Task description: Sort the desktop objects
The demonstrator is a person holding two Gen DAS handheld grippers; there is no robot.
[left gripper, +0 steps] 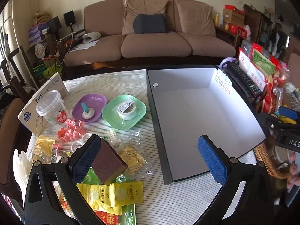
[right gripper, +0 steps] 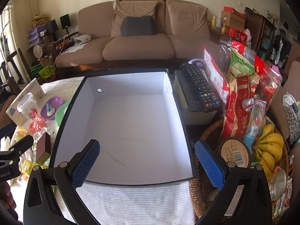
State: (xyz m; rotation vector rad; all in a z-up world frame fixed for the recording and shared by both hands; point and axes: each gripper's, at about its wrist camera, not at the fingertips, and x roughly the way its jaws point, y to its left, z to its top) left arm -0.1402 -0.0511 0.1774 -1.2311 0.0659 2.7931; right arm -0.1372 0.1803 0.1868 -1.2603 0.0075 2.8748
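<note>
Left tongs (left gripper: 150, 157) agape beside sponge block (left gripper: 108, 161), long axis diagonal.

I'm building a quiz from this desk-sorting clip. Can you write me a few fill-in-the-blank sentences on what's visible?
1. The roll of white tape lies in the ____ dish.
2. The large black box with white lining holds ____.
3. The black remote control lies to the ____ of that box.
4. Both the left gripper and the right gripper are ____.

Missing words: green; nothing; right; open

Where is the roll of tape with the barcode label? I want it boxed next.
In the left wrist view, the tape roll lies on the green dish, between the purple dish and the box.
</note>
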